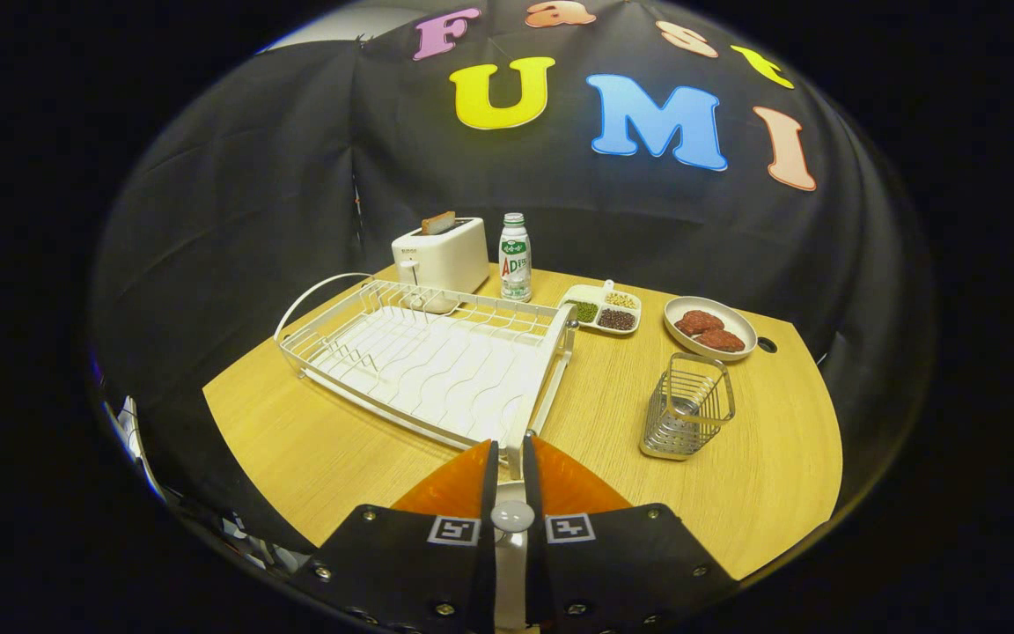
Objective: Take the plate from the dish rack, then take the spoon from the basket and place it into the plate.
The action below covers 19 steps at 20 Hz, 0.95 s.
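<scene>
From the gripper view, the gripper (511, 446) hangs over the near corner of the dish rack (437, 361), whose wires look bare. The fingers (463, 484) stand almost together, and a thin white sliver sits between them. I take that for the plate (511, 471), pinched edge-on. The wire basket (687, 416) stands to the right on the table (313, 440), well apart from the rack. Something grey lies inside it, probably the spoon, though I cannot make it out. The plate should next go down flat on bare wood near the basket. It should come down level and be let go only once it rests, clear of the meat dish (709, 328) beyond.
</scene>
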Tool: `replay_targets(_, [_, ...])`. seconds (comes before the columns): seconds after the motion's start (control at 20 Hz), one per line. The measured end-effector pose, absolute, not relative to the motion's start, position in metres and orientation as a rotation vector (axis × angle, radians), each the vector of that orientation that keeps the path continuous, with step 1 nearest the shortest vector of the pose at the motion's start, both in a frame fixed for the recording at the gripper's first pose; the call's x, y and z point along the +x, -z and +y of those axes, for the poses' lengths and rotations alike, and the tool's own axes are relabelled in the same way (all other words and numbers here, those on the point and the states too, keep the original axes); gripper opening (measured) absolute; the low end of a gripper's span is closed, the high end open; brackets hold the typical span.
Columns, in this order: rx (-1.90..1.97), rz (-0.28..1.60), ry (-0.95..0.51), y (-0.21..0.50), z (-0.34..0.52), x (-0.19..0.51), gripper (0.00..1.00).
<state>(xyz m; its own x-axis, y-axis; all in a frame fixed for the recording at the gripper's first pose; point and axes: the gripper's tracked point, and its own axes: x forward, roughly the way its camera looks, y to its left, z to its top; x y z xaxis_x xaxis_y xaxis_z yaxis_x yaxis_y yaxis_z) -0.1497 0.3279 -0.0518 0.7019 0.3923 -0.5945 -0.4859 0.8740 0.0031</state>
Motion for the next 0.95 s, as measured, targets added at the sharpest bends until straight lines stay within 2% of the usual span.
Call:
replay_targets(0.3, [-0.129, 0.601, -0.522, 0.055, 0.323, -0.153, 0.14])
replay_targets(0.6, [-0.147, 0.582, -0.49, 0.055, 0.297, -0.151, 0.27])
replay_targets(0.95, [-0.115, 0.438, -0.383, -0.005, 0.24, -0.133, 0.28])
